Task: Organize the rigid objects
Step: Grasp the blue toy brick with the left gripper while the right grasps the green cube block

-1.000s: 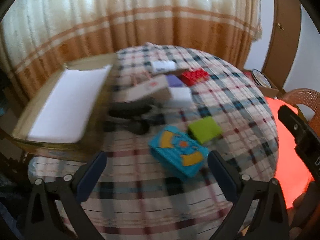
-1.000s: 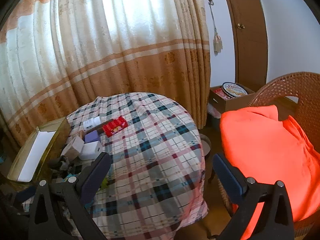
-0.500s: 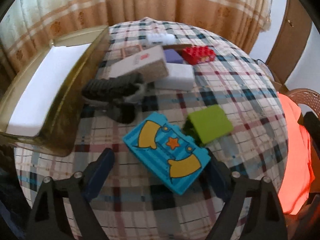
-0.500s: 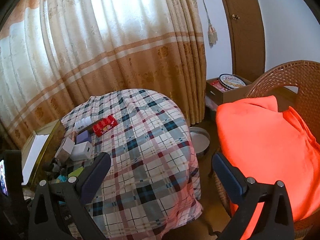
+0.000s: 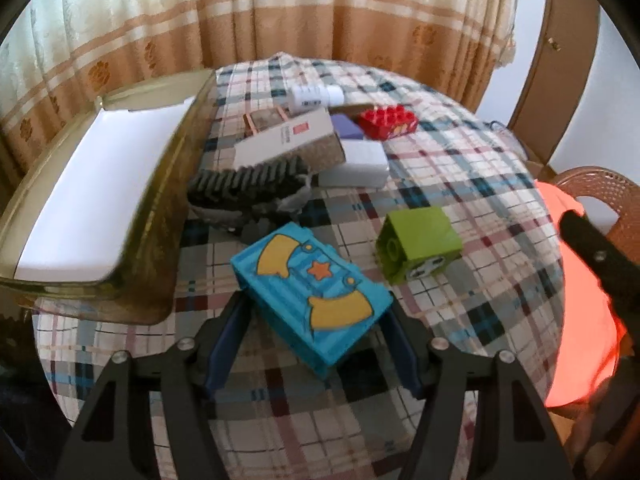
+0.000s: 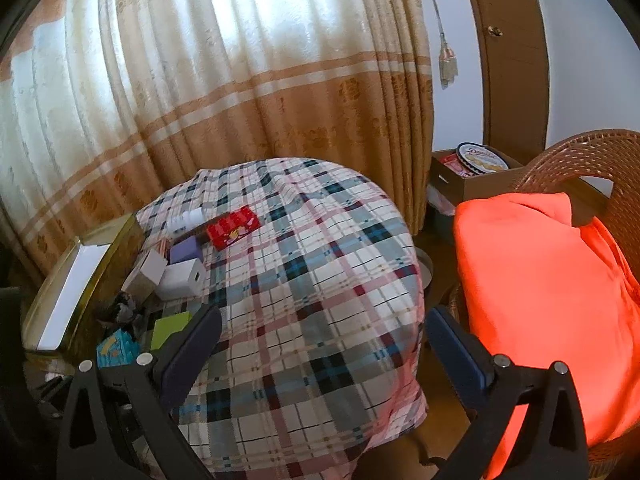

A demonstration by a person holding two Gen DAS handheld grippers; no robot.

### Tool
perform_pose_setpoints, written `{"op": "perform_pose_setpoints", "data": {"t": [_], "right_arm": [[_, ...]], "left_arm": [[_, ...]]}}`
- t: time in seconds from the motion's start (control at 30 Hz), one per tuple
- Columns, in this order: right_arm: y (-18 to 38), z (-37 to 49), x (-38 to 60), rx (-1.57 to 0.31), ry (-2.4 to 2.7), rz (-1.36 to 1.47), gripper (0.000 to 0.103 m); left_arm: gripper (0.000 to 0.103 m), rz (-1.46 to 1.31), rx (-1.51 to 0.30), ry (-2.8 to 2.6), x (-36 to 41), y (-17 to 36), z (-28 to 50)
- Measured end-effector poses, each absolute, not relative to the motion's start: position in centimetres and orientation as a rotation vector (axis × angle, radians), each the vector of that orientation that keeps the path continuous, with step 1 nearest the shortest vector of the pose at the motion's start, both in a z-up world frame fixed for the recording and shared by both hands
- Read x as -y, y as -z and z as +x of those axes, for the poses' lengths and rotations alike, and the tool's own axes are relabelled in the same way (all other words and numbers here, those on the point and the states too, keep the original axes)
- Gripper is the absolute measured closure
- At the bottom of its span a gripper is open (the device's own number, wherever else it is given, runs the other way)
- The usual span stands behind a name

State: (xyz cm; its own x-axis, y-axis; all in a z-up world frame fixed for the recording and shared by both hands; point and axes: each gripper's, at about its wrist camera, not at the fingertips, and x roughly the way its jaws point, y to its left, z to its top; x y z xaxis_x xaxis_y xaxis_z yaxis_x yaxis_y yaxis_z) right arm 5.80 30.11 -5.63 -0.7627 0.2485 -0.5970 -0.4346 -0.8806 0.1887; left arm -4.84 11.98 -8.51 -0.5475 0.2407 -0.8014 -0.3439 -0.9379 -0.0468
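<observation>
The left gripper (image 5: 314,336) had its fingers (image 5: 228,340) on both sides of the turquoise toy block (image 5: 312,296). The jaws had just been closing, and the left finger seemed to reach the block's near left edge, but whether both pads already pressed I could not tell. The block lay at an angle on the near part of the surface (image 5: 460,320), just right of the gold tray (image 5: 156,248) with its white lining.

To do this step well, I think the fingers should close on the two long sides evenly, because a slanted grip could turn the block. The lime green block (image 5: 418,242) was near on the right, and the black ridged toy (image 5: 248,184) lay just behind, so the lift should go straight up.

The right gripper (image 6: 322,346) hung open and empty over the near right edge.
</observation>
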Motion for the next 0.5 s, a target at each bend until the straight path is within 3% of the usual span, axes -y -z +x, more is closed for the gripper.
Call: {"op": "perform_pose_setpoints", "data": {"t": [0.03,0.13,0.5], "right_arm": [[5.6,5.7,-29.9,-0.446,-2.616,-0.825,0.0],[5.8,5.1,-29.3,-0.436,-2.646,-0.861,0.001],[6.8,3.3,-26.7,-0.405,-2.685,-0.976,0.001]], "left_arm": [[0.052,-1.242,-0.162,-2.491,-11.6,8.1,-4.6],[0.058,-1.204,-0.125,-2.464,-10.4,7.1,-4.2],[0.06,-1.225,-0.106,-2.471,-9.1,8.0,-4.6]]}}
